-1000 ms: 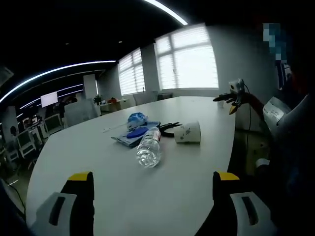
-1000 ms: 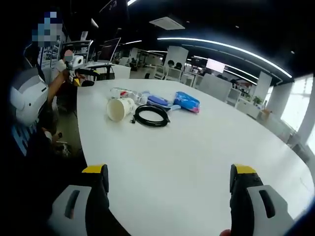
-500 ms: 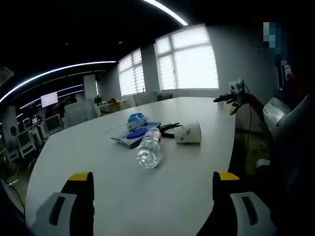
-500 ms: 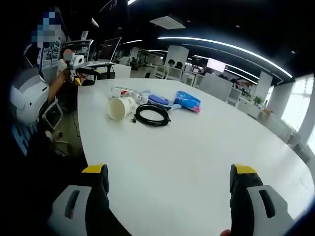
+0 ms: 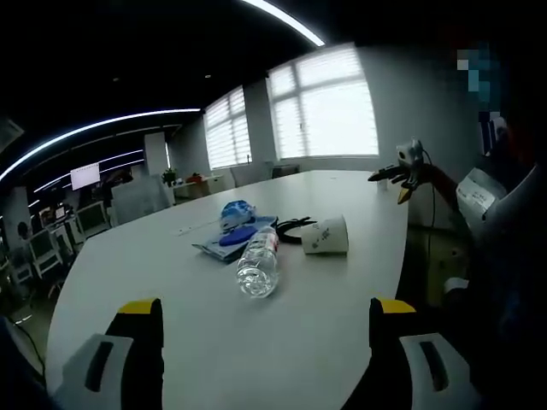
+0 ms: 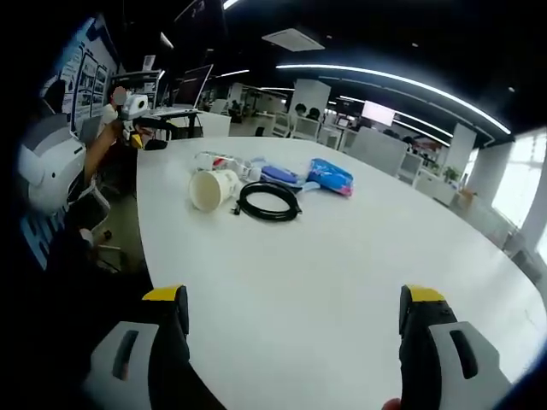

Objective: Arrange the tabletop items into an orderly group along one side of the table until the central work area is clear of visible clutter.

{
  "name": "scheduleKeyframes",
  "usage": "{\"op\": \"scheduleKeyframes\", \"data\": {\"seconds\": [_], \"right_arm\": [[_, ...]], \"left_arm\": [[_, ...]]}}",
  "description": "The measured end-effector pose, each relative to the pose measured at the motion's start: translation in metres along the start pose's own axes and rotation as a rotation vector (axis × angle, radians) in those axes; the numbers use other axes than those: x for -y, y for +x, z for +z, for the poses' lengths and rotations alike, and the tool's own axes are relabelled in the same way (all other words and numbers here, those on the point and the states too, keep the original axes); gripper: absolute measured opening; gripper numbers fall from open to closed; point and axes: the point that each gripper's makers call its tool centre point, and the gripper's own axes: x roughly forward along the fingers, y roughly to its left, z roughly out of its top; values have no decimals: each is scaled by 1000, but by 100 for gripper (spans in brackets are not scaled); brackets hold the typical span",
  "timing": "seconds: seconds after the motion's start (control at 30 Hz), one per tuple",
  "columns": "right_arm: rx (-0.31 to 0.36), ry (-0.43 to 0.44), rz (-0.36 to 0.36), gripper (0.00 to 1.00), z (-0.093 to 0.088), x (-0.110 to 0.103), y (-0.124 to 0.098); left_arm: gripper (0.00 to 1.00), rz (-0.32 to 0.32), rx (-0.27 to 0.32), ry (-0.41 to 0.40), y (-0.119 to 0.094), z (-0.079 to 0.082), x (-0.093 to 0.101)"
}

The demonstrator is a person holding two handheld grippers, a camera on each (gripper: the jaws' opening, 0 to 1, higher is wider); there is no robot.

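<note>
Both sets of tongs, the left tongs [image 5: 265, 342] and the right tongs [image 6: 295, 329], hang spread wide over the white table [image 5: 214, 342] with nothing between them, well apart from the clutter. The stuff sits bunched mid-table: a clear water bottle [image 5: 259, 261] lying on its side, a tipped paper cup [image 5: 325, 236] just beside a coiled black cable [image 6: 268, 201], plus a blue packet [image 6: 329, 175] on a flat folder [image 5: 224, 244]. Nothing blocks the way to the pile from either side, office desks and bright windows [image 5: 325, 102] sit beyond, and a person's sleeve [image 6: 47, 175] shows at the table edge.
</note>
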Motion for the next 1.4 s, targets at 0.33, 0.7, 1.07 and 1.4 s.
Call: {"op": "scheduleKeyframes", "data": {"seconds": [0.33,0.7,1.07,1.4], "right_arm": [[11,2,9,100,3,0,2],[35,4,7,100,9,1,-1],[35,7,10,100,8,-1,-4],[44,-2,5,100,16,-1,-8]], "left_arm": [[100,2,3,3,1,4,-1],[100,8,19,22,0,16,-3],[100,-10,34,15,5,17,5],[100,-17,30,4,9,16,11]]}}
